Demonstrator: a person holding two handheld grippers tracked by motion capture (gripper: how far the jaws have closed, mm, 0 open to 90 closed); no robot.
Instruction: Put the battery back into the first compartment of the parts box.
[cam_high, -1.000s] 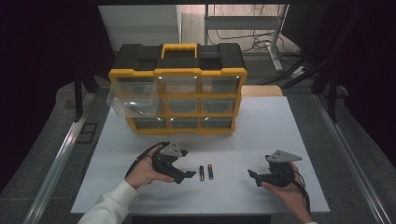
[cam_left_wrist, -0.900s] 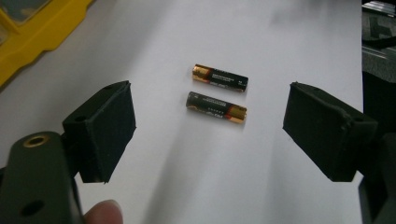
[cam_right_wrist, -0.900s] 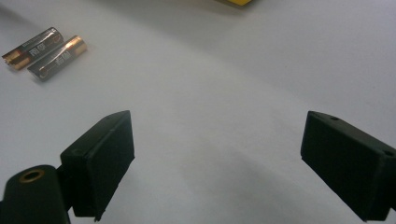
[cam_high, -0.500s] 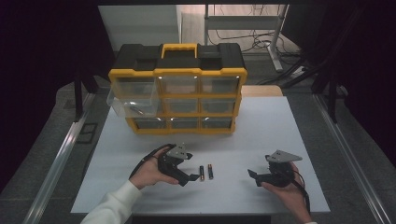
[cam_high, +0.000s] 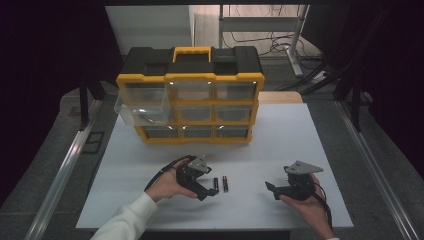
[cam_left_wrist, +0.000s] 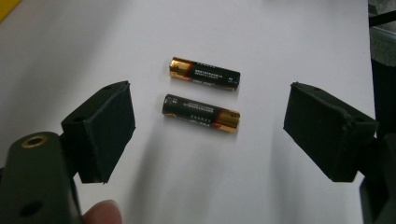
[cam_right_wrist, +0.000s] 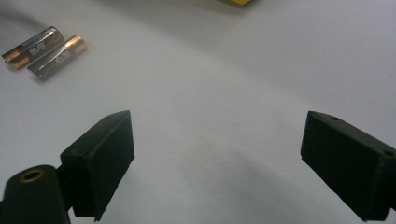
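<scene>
Two black-and-gold batteries lie side by side on the white table: a nearer battery (cam_left_wrist: 201, 112) (cam_high: 216, 183) and a farther battery (cam_left_wrist: 204, 74) (cam_high: 225, 183). My left gripper (cam_left_wrist: 208, 133) (cam_high: 209, 190) hovers just short of them, open, jaws spread wide on either side of the nearer one without touching. My right gripper (cam_right_wrist: 217, 163) (cam_high: 272, 190) is open over bare table, well to the right of the batteries (cam_right_wrist: 44, 51). A yellow-and-black drawer organizer (cam_high: 190, 95) stands at the back, with one clear drawer (cam_high: 142, 107) on its left pulled out.
The white table (cam_high: 300, 135) has open room between the organizer and the grippers. Metal rails (cam_high: 65, 165) run along both sides of the table. A table frame and cables (cam_high: 280, 35) are behind the organizer.
My left gripper has slid a little to the right toward the batteries. The right gripper has stayed in place.
</scene>
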